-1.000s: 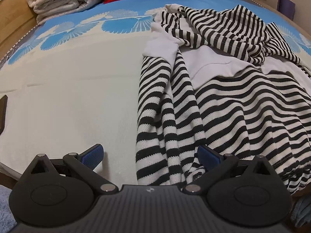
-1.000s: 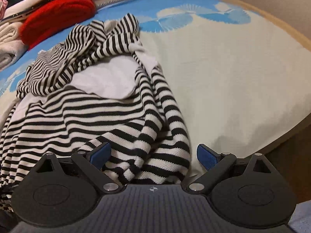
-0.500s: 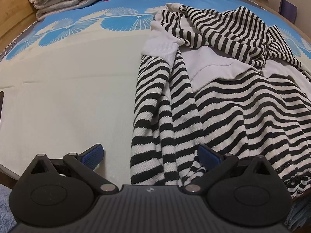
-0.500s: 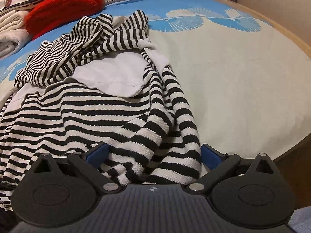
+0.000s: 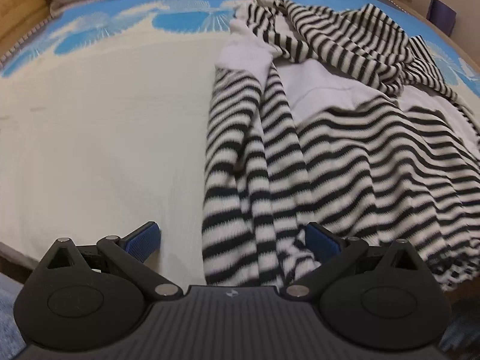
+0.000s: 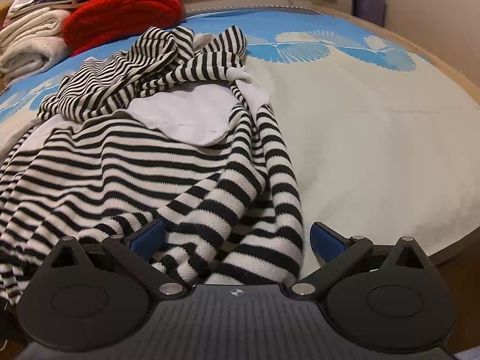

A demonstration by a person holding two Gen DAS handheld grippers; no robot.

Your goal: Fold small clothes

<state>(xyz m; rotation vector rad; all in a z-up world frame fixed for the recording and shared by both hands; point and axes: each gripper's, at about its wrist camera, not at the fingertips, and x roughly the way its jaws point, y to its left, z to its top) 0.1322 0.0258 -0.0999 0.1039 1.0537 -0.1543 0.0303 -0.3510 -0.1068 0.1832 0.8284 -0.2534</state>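
Note:
A black-and-white striped sweater [image 5: 345, 150] with a white collar lies crumpled on the bed, its hem toward the near edge. My left gripper [image 5: 234, 240] is open, its blue pads wide apart, with the sweater's left hem corner lying between them. In the right wrist view the same sweater [image 6: 135, 165] fills the left half. My right gripper [image 6: 237, 237] is open, with the bunched right hem corner and sleeve lying between its blue pads. Neither gripper is closed on the cloth.
The bed cover [image 5: 105, 135] is cream with a blue leaf pattern farther back. Folded white towels [image 6: 27, 42] and a red blanket [image 6: 120, 15] lie at the bed's far side. A wooden bed edge [image 6: 450, 252] runs at the near right.
Both grippers have moved forward and lower toward the sweater's hem. The hem corners now sit between the open pads. The jaws have stayed open.

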